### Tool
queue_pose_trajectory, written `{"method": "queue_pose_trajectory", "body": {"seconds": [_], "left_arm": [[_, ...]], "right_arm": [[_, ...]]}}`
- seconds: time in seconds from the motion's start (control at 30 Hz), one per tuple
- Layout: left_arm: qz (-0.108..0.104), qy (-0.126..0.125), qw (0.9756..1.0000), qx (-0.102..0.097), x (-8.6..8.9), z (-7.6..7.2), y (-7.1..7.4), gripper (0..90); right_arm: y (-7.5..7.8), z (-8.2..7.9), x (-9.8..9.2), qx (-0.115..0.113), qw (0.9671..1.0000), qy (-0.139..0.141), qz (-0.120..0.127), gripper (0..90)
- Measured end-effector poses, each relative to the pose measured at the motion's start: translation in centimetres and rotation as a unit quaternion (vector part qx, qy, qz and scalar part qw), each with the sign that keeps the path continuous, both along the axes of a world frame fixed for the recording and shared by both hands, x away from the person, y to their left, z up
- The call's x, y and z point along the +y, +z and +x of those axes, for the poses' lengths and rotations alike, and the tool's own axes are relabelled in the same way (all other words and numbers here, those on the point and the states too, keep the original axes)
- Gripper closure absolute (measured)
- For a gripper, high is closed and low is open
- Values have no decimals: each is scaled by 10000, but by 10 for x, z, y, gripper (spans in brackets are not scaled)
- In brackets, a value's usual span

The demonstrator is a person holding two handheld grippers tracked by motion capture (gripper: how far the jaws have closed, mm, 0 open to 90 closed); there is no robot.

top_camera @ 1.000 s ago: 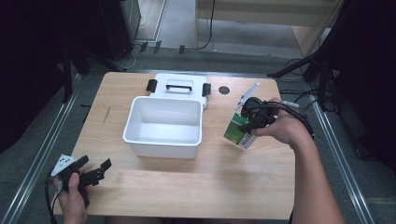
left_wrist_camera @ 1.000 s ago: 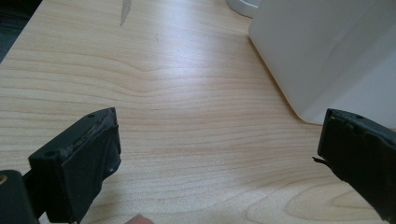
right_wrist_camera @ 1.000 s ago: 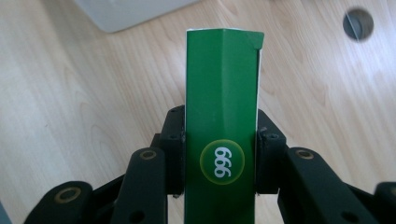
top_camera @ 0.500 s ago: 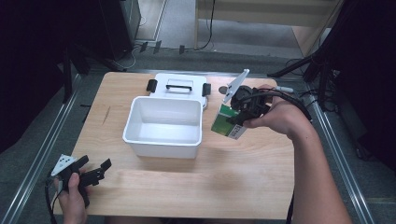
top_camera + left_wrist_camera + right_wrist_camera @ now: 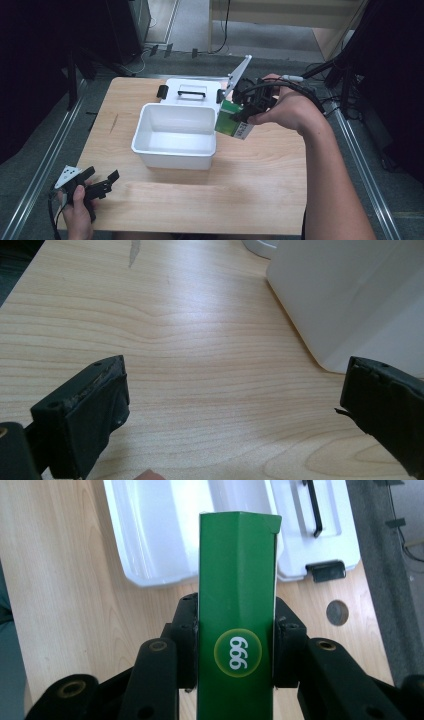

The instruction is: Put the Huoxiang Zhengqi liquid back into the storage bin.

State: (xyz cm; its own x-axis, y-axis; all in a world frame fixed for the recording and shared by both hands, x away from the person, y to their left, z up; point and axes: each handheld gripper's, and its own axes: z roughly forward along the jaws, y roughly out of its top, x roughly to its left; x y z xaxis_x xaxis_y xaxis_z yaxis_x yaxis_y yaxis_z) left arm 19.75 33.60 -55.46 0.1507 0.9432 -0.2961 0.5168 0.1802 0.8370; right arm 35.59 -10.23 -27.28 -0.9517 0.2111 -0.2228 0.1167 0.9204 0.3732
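High view shows my right gripper [image 5: 243, 114] clamped on a green rectangular cardboard box [image 5: 231, 119] with a white printed side panel, held in the air just beside the right rim of the white rectangular plastic bin [image 5: 175, 150]. Seen from this camera the box tilts, its lower end hanging over the bin's right-hand corner, clear of the wooden surface [image 5: 250, 185]. My right hand [image 5: 285, 107] wraps the gripper body, and a cable loops over the wrist.

Right gripper view looks along my two black jaws, which press on both long sides of the green box [image 5: 237, 605]; a yellow-ringed round mark reading 999 sits between them. Past the box's far end lies the open bin [image 5: 155, 530], and beyond the bin the white flat plastic lid [image 5: 310, 525] with its black handle and black latch. A small dark round disc [image 5: 337, 612] lies on the surface near the lid's latch.

My left gripper [image 5: 102, 182] rests low at the near left corner of the surface, well apart from the bin, in my left hand [image 5: 77, 210]. Left gripper view shows its jaws standing wide, nothing between them but bare wood [image 5: 200, 365], with the bin's white outer wall [image 5: 350, 295] rising at the far right.
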Motion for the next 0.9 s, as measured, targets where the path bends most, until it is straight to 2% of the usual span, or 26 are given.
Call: {"method": "queue_pose_trajectory", "body": {"seconds": [0.4,0.63,0.9], "left_arm": [[-4,-4,10000,1,0,0,0,0],[-27,5,10000,-17,0,0,0,0],[-35,2,10000,-13,1,0,0,0]], "right_arm": [[8,1,34,-63,9997,242,70,645],[4,2,57,-30,9987,506,89,645],[-1,2,71,-21,9971,740,153,645]]}}
